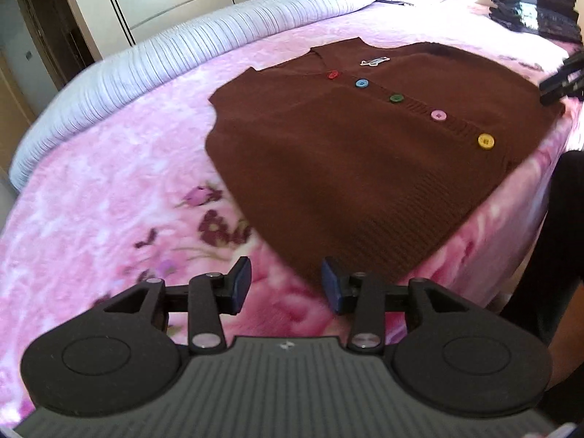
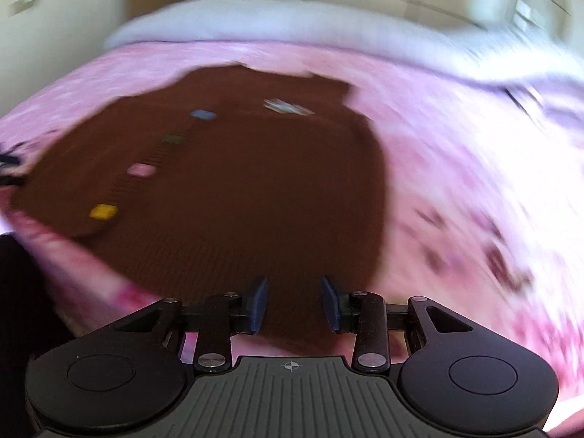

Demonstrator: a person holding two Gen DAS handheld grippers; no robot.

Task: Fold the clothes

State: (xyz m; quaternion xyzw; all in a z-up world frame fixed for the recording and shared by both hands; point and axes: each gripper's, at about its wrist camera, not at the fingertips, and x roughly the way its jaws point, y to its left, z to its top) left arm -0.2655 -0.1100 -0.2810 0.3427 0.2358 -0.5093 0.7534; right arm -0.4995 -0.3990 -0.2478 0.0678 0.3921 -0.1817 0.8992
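Garment: a brown knitted vest [image 1: 346,153] lies spread flat, front up, on the pink floral blanket [image 1: 109,182], its ribbed hem towards the near bed edge
Fastening: buttoned; five coloured buttons run down the placket, the yellow button [image 1: 485,141] nearest the hem; a small pale badge [image 1: 374,61] sits near the neckline
Left gripper: the left gripper [image 1: 286,284] hangs over the blanket at the hem's corner, jaws parted, nothing between the blue pads [image 1: 242,283], no cloth pinched
Right gripper: the right gripper [image 2: 294,304] is over the hem on the other side, jaws likewise parted and empty; its view is heavily smeared, so whether the pads touch the knit cannot be told
Progress: judged at the very start for this piece; no fold is visible, both side edges and shoulders lie out flat
Remaining: judged to be everything, namely taking hold of the cloth, folding it, squaring it off
Surroundings: a pale ribbed duvet [image 1: 146,69] is bunched along the far side; a dark stack of clothes [image 1: 536,7] sits at the far corner, well apart from the vest; wardrobe doors stand behind
Obstructions: none lies on the vest; the hem sits just beside the bed edge, so a careless pull could drag it off
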